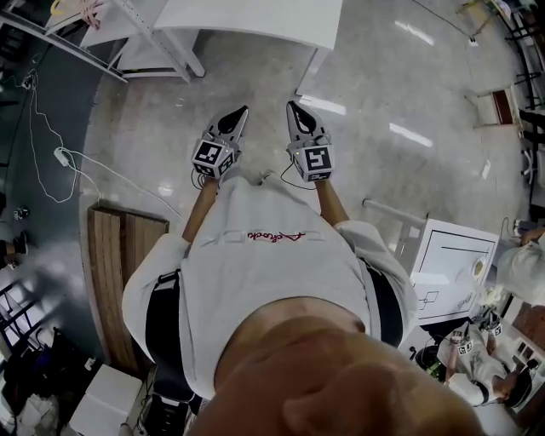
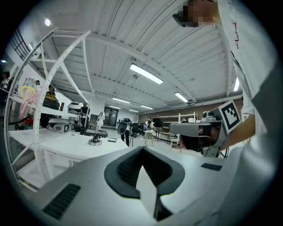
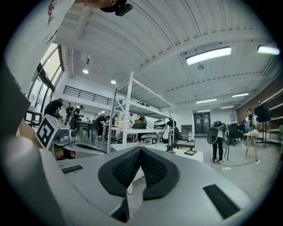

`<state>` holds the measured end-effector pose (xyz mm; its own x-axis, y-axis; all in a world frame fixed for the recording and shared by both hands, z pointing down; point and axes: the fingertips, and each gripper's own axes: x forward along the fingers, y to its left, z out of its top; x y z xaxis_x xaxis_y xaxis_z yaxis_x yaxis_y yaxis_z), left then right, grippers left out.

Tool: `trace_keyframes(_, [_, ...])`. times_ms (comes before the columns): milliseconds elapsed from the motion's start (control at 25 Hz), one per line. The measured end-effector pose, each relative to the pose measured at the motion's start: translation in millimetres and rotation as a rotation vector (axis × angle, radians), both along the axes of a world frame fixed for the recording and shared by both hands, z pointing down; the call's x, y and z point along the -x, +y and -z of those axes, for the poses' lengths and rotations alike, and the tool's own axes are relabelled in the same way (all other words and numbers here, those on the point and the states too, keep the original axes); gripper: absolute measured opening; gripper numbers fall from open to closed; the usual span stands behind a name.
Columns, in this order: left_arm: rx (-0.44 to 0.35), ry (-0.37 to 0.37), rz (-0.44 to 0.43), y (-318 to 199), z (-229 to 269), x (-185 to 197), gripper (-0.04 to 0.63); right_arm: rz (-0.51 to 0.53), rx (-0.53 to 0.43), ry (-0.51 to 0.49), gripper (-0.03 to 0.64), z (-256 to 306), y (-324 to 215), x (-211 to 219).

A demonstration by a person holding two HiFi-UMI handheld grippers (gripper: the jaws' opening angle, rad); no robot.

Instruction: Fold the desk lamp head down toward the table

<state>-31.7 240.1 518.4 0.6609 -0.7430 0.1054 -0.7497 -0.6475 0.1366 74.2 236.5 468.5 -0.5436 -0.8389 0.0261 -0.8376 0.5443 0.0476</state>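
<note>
Both tools were pinched fully closed with nothing between the pads: the left gripper (image 2: 141,150) and the right gripper (image 3: 140,150) each showed black ribbed pads meeting at the tip. They were held side by side, slightly apart, short of the white table (image 1: 255,17), tips aimed at its near edge.

The desk lamp (image 2: 95,137) (a slim upright on a round base, too small to make out its head) stood on top of the white table, well beyond both tools and back from the near edge.

Between the tools and the table lay bare glossy floor (image 1: 392,94), with the table's slanted leg (image 1: 311,72) just ahead of the right gripper. A white cable (image 1: 38,128) trailed over the floor left of the table, and a wooden board (image 1: 111,255) lay nearer the person on that side. A white cabinet (image 1: 447,264) stood far to the table's right.

Black-and-white square markers covered each gripper's cube (image 1: 212,157). Red script (image 1: 275,236) crossed the person's white shirt, upside down and not surely readable.
</note>
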Motion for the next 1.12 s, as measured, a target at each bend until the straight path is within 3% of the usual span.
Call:
trace_keyframes(480, [0.001, -0.002, 0.013, -12, -7, -9, 0.025, 0.008, 0.009, 0.006, 0.017, -9, -11, -9])
trace_keyframes(1120, [-0.049, -0.004, 0.01, -103, 2, -5, 0.025, -0.018, -0.012, 0.038, 0.017, -15, -96, -18])
